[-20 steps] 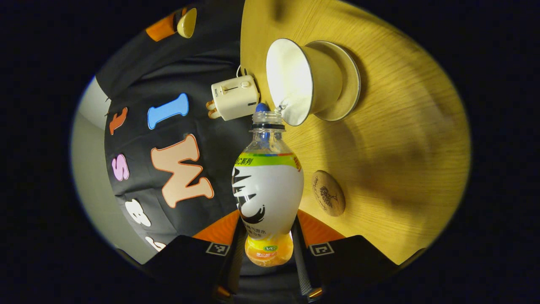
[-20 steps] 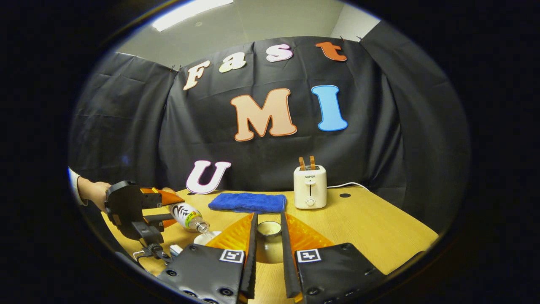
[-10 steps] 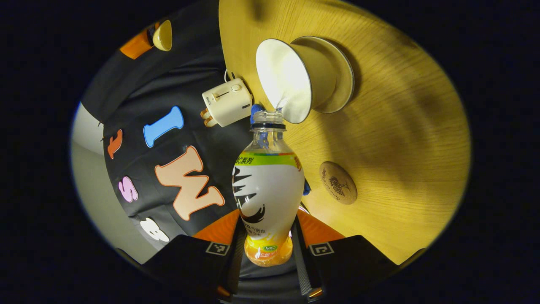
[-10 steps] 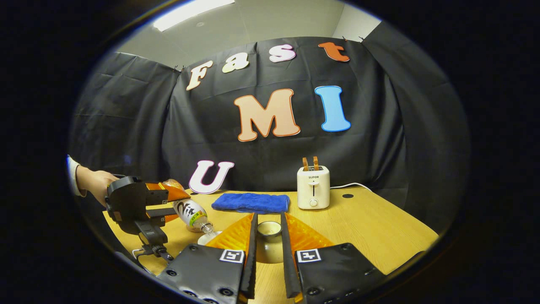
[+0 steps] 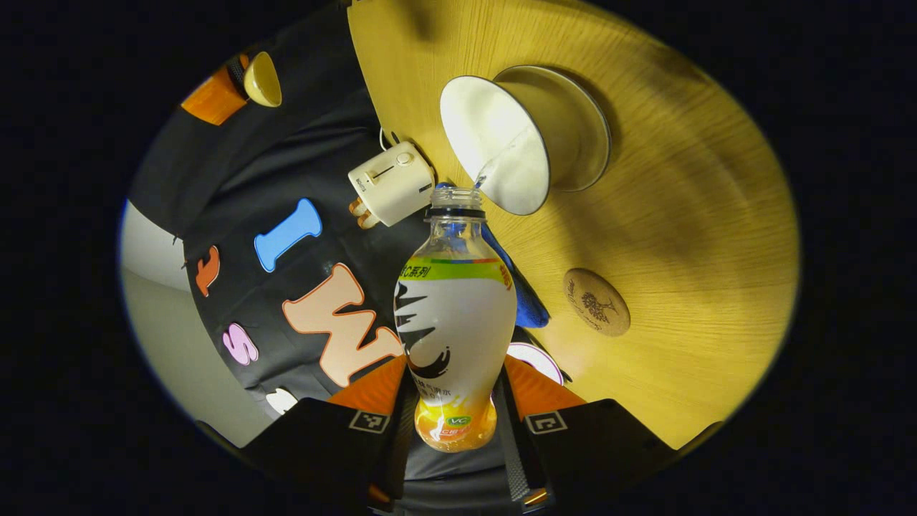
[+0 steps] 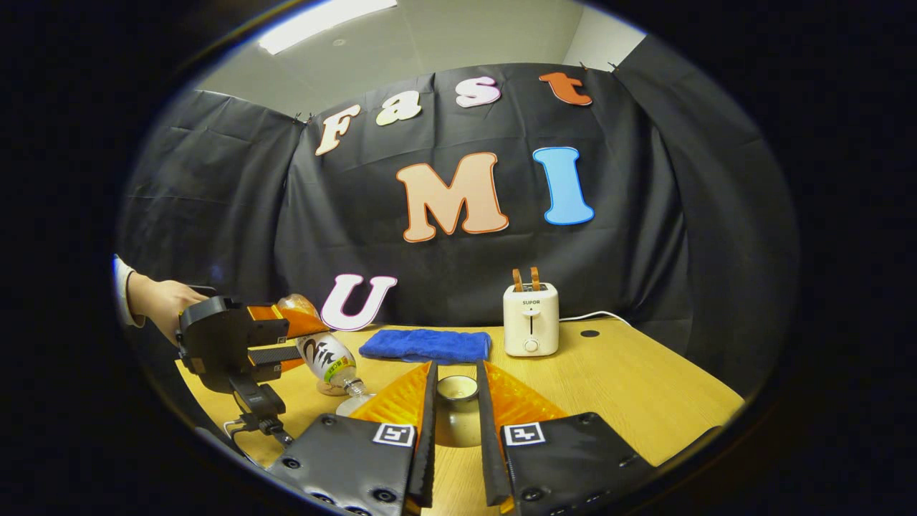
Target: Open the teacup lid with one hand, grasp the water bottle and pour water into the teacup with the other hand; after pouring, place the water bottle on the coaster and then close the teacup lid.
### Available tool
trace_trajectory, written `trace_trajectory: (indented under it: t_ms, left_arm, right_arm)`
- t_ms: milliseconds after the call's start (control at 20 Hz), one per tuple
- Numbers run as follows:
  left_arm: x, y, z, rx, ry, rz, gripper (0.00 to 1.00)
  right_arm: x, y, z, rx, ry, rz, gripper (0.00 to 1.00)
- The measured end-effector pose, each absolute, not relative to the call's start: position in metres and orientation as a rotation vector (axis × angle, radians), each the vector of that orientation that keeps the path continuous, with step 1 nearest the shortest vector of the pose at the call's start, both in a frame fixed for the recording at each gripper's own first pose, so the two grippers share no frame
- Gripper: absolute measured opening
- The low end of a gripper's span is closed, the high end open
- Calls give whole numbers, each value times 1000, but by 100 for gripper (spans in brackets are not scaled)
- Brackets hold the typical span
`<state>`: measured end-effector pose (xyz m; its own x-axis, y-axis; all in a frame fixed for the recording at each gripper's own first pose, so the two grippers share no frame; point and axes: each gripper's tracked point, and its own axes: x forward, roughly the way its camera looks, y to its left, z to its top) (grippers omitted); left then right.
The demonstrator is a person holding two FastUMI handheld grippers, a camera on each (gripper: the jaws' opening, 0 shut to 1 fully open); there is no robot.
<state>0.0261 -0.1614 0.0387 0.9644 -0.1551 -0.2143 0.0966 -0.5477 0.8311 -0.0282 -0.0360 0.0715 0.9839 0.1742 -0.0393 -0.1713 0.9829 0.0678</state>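
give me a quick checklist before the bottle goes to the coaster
1. Water bottle held by both left gripper fingers: ok.
2. Pouring finished: not ok, bottle mouth tipped at the teacup, water trickling in.
3. Coaster bare and ready: ok.
4. Lid off the cup, held in right gripper: ok.
5. Cup's water level: cannot tell.

The uncapped water bottle (image 5: 455, 315), with a white, green and orange label, lies tipped between the left gripper's (image 5: 455, 430) fingers, its mouth at the rim of the open white teacup (image 5: 501, 154) ahead. The round wooden coaster (image 5: 596, 302) lies to the right. The teacup lid (image 6: 456, 410) sits clamped between the right gripper's (image 6: 455, 430) fingers.
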Motion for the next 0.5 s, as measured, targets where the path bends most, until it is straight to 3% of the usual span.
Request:
trace_trajectory:
  t_ms: [500]
  left_arm:
    - [26, -154, 30, 2145, -26, -328, 53]
  right_arm:
    - [-29, -36, 72, 64, 48, 172, 31]
